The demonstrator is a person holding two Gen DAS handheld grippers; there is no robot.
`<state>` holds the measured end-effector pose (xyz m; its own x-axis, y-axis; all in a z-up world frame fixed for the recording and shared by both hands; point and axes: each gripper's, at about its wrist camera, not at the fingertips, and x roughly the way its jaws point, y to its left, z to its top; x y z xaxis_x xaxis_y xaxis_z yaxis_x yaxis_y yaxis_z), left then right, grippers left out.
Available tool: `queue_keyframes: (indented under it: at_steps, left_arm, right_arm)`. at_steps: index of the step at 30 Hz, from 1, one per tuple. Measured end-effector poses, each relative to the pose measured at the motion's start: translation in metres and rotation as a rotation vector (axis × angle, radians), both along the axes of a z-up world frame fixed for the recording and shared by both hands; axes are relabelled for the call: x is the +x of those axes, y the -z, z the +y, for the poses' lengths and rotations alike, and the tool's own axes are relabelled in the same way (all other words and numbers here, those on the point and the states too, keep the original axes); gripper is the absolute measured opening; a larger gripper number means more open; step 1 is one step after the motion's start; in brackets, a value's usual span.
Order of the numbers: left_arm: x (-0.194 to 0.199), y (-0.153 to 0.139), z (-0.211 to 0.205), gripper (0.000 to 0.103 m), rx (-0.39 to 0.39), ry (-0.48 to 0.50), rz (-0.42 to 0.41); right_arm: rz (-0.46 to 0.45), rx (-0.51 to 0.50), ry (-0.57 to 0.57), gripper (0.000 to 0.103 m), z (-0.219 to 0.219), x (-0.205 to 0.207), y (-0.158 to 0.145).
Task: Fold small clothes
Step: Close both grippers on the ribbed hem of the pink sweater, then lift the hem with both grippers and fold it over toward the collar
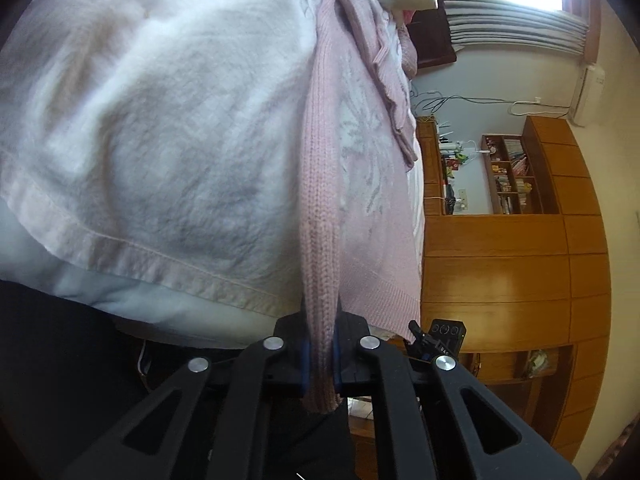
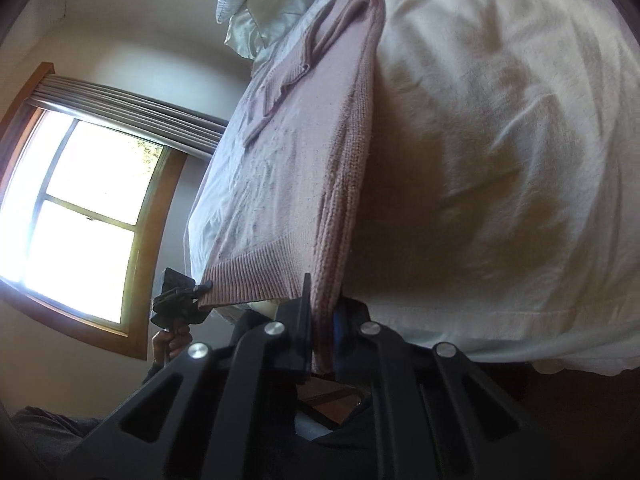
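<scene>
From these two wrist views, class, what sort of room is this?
Most likely a bedroom: a bed with a white blanket, pillows at its head, and a wooden wardrobe and bookshelf unit along the wall.

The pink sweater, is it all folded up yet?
Not yet. Done: the pink sweater lies spread on the white blanket, one sleeve already folded across it. In hand: the left gripper and right gripper each pinch its bottom hem. Left: bringing the hem up and tidying the fold.
</scene>
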<state>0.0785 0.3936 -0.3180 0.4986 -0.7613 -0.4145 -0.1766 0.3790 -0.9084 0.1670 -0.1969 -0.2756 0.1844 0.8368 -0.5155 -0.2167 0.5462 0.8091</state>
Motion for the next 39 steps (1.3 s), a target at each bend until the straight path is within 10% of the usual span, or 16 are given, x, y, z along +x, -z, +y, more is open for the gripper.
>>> queue_keyframes:
  at_steps: [22, 32, 39]
  left_arm:
    - [-0.097, -0.025, 0.000, 0.006, -0.266, -0.039, -0.128]
    - [0.000, -0.079, 0.027, 0.007, -0.460, -0.141, -0.202]
    - [0.080, -0.067, 0.048, 0.007, -0.503, -0.251, -0.100]
  right_arm:
    - [0.000, 0.207, 0.155, 0.005, -0.022, -0.090, -0.055]
    - [-0.118, 0.203, 0.141, 0.006, -0.009, 0.009, -0.129]
    - [-0.068, 0.131, 0.167, 0.006, 0.006, 0.095, -0.124]
